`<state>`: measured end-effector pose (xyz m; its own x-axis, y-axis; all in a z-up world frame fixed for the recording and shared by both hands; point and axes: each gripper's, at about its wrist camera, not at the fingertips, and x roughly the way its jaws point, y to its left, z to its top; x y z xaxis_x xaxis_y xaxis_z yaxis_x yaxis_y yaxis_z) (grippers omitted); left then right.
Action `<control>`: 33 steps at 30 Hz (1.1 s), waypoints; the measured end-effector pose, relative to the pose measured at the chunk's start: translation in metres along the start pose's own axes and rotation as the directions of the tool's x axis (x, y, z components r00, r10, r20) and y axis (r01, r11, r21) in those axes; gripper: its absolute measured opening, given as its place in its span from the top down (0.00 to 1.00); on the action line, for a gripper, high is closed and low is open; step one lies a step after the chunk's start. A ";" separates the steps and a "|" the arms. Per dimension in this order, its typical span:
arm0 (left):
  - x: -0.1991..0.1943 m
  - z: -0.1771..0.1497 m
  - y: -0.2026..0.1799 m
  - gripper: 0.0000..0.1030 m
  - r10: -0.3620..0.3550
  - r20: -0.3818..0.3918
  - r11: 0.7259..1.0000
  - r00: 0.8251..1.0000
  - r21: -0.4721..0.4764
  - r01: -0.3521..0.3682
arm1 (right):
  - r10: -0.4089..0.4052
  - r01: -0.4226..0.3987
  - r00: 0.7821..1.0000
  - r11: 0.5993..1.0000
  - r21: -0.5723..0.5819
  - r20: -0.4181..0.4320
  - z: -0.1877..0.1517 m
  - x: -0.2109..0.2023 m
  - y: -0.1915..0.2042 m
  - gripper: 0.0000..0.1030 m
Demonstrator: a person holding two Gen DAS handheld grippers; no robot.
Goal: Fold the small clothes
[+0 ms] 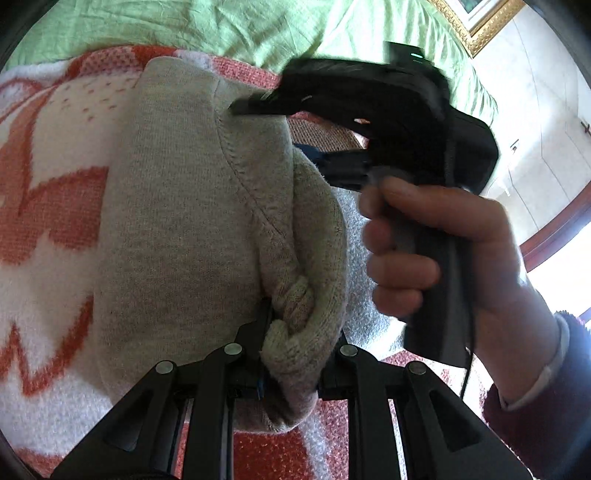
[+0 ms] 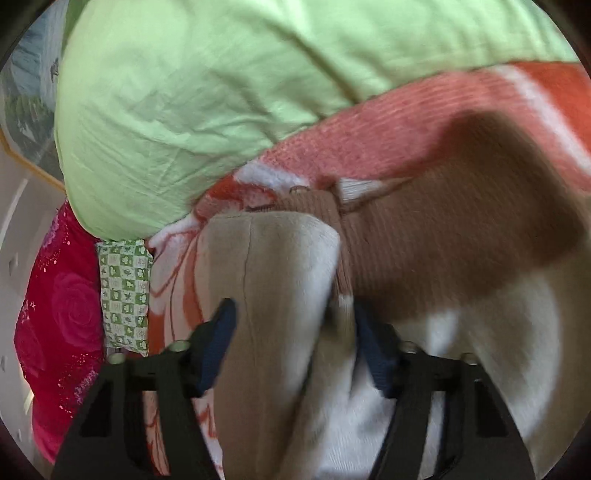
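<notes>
A beige knit garment [image 1: 177, 206] lies on an orange and white blanket [image 1: 48, 206]. My left gripper [image 1: 295, 343] is shut on a bunched edge of the garment near its lower right. My right gripper [image 1: 325, 110], held in a hand, hovers over the garment's far right side. In the right wrist view, the right gripper [image 2: 295, 347] has its blue-padded jaws apart around a fold of the beige garment [image 2: 273, 280]; the view is blurred. A brown ribbed part [image 2: 424, 229] lies to the right.
A green sheet [image 2: 192, 92] covers the bed beyond the blanket [image 2: 369, 125]. A red floral cloth [image 2: 62, 302] and a green checked cloth [image 2: 125, 291] lie at the left. A gold picture frame [image 1: 469, 26] and white wall are at the far right.
</notes>
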<state>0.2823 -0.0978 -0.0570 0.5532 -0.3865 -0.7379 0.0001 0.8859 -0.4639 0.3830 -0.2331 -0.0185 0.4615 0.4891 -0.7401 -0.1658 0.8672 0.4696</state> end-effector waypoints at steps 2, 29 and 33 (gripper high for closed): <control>-0.001 0.001 -0.003 0.84 -0.003 -0.002 1.000 1.000 0.000 0.003 | -0.010 0.010 1.000 1.000 -0.014 -0.024 -0.002 0.007 0.000 0.77; 0.078 0.021 -0.123 0.80 -0.110 -0.083 0.977 0.990 0.174 0.123 | -0.116 0.122 0.971 0.992 -0.019 0.210 0.000 -0.115 -0.080 0.84; 0.090 0.014 -0.137 0.73 -0.092 -0.102 0.973 0.991 0.204 0.112 | -0.179 0.186 0.969 0.982 -0.024 0.171 -0.001 -0.097 -0.086 0.84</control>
<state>0.3439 -0.2503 -0.0535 0.4634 -0.4906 -0.7379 0.2319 0.8709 -0.4334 0.3514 -0.3550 0.0122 0.6262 0.3022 -0.7187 -0.0975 0.9449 0.3124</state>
